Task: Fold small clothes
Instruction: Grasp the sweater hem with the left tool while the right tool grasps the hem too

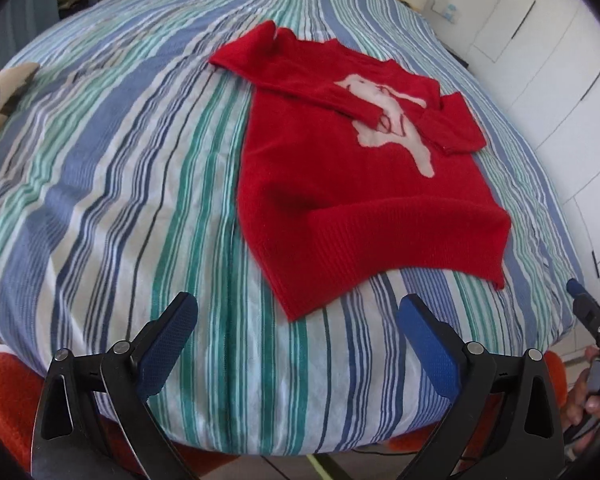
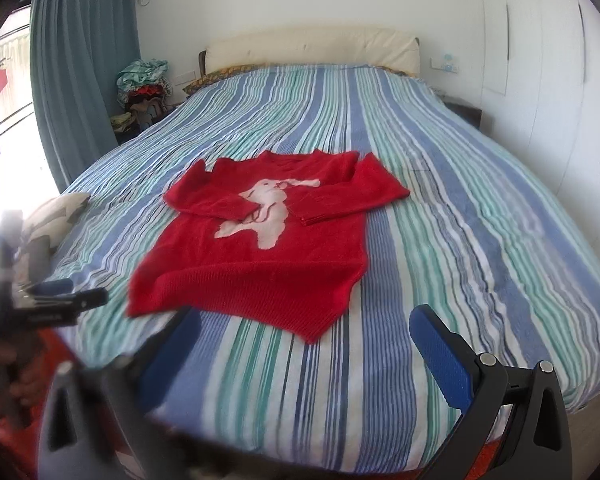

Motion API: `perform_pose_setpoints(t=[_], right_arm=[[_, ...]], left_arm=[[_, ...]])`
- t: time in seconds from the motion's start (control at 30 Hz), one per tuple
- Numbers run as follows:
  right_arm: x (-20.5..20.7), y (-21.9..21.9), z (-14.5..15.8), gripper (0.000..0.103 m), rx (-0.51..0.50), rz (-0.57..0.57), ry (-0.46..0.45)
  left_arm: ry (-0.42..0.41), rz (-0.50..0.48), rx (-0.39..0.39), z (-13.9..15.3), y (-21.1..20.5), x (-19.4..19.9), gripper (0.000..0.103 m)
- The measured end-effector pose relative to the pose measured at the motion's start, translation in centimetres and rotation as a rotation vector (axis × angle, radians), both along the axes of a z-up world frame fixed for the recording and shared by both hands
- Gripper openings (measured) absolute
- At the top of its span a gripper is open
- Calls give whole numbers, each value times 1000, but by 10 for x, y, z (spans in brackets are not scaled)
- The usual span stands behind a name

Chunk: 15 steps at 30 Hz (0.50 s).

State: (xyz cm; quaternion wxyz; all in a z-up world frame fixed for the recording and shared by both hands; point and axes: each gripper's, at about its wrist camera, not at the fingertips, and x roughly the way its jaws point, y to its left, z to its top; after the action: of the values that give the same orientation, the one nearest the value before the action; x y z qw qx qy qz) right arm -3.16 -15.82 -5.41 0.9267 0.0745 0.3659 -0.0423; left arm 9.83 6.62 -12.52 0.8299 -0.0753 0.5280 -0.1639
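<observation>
**With both sleeves crossed, the hem waits for my jaws**

While the red sweater [image 2: 252, 256] lies flat on the striped bedcover [image 2: 460, 240], near the foot of the bed and front side up, I hold both tools back from it, over the bed's edge. Its two sleeves are already laid inward across the chest, partly covering the pale rabbit motif [image 2: 266, 212], which I take to be why the body now reads as a narrow rectangle: the sides are in, and what I judge remains is bringing the ribbed hem [image 1: 404, 236] up toward the neckline.

On my left gripper [image 1: 296, 332], the jaws stand wide apart and empty, hovering just short of the hem's near corner without touching cloth. On my right gripper [image 2: 308, 344], the jaws are likewise spread and hold nothing; its left finger is blurred in its own view, but the gap is plain. From the left view, the right tool shows only as a dark tip at the frame's edge, with a hand [image 1: 588, 396] wrapped on its handle.

Keeping them open and low makes sense to me: each can slide onto a hem corner. That hem lies skewed, one corner nearer me, so the fold could go crooked unless both corners lift evenly.
</observation>
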Motion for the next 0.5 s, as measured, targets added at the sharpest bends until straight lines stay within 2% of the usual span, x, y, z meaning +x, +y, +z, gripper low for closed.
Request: perform_pose_setpoints(t=[0.07,0.13,0.17,0.2,0.27,0.3,0.33,0.37,0.43,0.5], right_arm=[[21,-25,-43,99,210,43,64],[42,-44,-83,97,408,43,134],[51,-50,-99,96,470,31,158],[59,-53,-115,93,536,23,175],[69,-58,-137,80,642,-23,173],[71,-60,-142,61,669,-42,158],[73,-61,-144,19,700,-38,147],[75,-63,-147,11,746,-25,164],[69,-67,-138,11,778,-15,177],[55,-70,-115,11,739,25,158]], left_arm=[[37,-6,-55,-20,-1,12,100],[38,14,-91,-30,-2,17,99],[34,25,-115,-32,-2,18,98],[31,41,-127,-33,-3,19,92],[39,47,-144,-33,-4,21,51],[81,20,-176,-37,-5,25,1],[116,8,-199,-38,-3,27,3],[108,7,-199,-33,1,25,3],[90,-27,-193,-19,9,20,3],[79,-65,-198,-3,20,12,3]])
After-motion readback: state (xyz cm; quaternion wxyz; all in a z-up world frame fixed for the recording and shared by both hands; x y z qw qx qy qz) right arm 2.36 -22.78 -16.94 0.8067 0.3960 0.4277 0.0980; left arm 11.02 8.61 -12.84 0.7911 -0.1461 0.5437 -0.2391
